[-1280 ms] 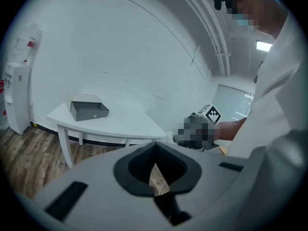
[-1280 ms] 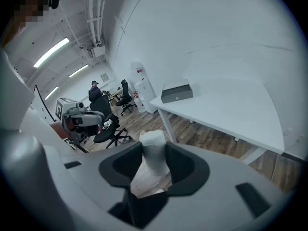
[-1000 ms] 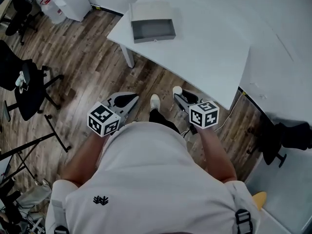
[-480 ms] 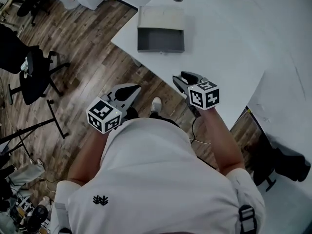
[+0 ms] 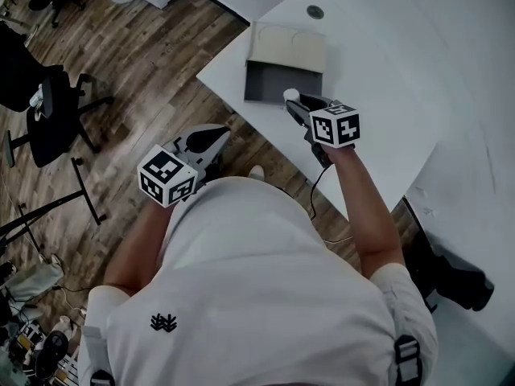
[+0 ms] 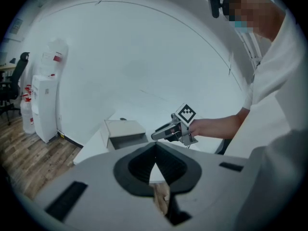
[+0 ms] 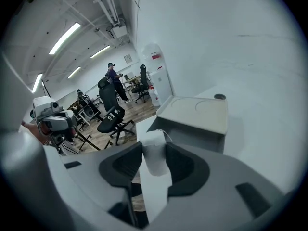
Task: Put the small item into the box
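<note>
Right gripper [image 5: 294, 103] clamped on small white cylindrical item [image 5: 290, 95], just carried from over wood floor [image 5: 145, 79] to front rim of open grey box [image 5: 265, 87] on white table [image 5: 386, 71]. Drop likely next. Left gripper [image 5: 213, 139] closed, empty.

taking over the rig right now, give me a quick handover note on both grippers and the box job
Left gripper: shut and empty, held low over the wooden floor, off the white table.
Right gripper: shut on the small white item, at the near edge of the open grey box, which sits on the white table.
Done: the item is gripped and up at the box.
Left: bring it over the box's inside, open the jaws, and check that it dropped in.
</note>
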A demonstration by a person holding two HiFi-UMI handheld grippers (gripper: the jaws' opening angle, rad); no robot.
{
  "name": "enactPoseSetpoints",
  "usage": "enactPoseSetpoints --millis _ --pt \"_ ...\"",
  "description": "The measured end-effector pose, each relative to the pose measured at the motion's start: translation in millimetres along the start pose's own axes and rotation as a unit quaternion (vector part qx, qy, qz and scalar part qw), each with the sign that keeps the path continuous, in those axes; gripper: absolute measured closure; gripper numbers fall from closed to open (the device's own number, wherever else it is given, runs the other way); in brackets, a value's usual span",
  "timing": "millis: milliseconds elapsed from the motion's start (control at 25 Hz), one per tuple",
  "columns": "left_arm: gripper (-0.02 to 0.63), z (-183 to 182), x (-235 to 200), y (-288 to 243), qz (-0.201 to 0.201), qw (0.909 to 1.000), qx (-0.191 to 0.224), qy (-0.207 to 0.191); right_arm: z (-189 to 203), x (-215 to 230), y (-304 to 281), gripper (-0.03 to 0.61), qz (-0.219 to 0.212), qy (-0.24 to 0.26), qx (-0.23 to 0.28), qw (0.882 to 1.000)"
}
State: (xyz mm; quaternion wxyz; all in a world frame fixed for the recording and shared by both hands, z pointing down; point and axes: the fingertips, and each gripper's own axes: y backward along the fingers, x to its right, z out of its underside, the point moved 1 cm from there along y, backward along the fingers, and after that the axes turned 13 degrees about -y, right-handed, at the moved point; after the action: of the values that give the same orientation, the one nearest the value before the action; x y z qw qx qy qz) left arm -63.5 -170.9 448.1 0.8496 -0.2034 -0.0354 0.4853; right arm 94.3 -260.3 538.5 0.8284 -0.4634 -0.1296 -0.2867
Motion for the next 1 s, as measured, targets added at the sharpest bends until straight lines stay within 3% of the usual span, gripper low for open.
enactPoseSetpoints --millis 320,1000 --pt "0.606 -9.1 -46.9 3.0 0.007 0.9999 0.010 0.001 -21.2 2.3 -59.7 0.420 0.011 -0.005 -0.050 0.999" --pt "0.606 7.5 -91.9 25.4 0.026 0.9995 -0.004 0.019 -3.1 15.7 -133.2 0.419 0.058 -0.018 -0.149 0.987"
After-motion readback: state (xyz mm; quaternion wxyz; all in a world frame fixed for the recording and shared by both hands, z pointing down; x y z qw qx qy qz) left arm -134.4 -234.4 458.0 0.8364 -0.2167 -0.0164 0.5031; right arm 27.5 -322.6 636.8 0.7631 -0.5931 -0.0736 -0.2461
